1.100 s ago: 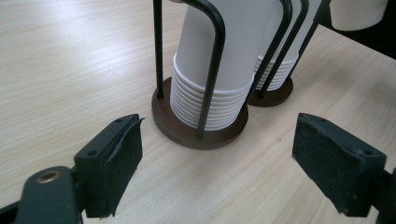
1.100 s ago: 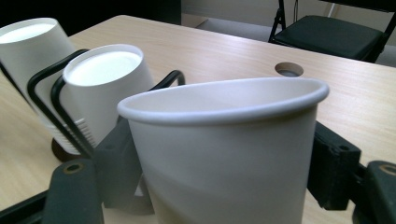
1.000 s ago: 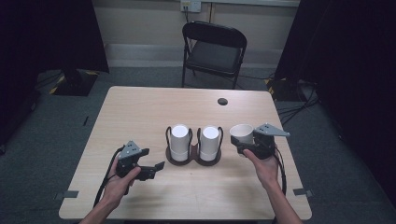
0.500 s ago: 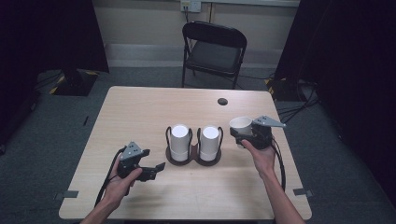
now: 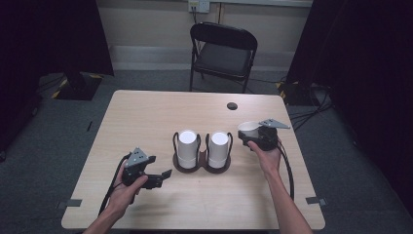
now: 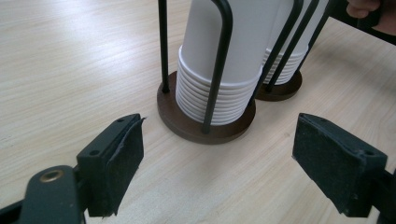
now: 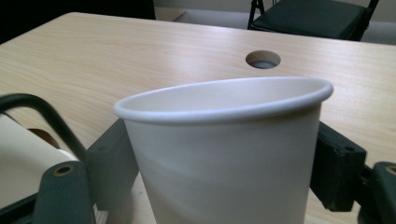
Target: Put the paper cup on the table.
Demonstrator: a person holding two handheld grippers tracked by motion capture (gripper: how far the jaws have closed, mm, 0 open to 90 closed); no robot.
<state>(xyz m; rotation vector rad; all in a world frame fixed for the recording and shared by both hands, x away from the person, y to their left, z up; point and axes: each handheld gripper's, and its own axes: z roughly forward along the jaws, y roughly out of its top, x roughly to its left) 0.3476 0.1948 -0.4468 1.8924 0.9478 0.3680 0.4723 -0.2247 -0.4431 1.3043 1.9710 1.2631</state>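
High view: fixed overhead at the person's side, facing forward and down on the table (image 5: 146, 117). Left gripper view: low, close to the cup rack (image 6: 205, 126). Right gripper view: nearly against a paper cup (image 7: 224, 154). All share the tabletop.

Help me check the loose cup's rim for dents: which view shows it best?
The right gripper view: the cup stands close between the jaws, rim whole. The high view shows it small, partly behind the right gripper.

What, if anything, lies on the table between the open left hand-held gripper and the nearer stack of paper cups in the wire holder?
Nothing visible does. In the left gripper view, bare table runs from the left hand-held gripper, jaws wide apart, up to the holder's brown base. The black wire posts ring the cup stack itself, so a side grasp would meet them.
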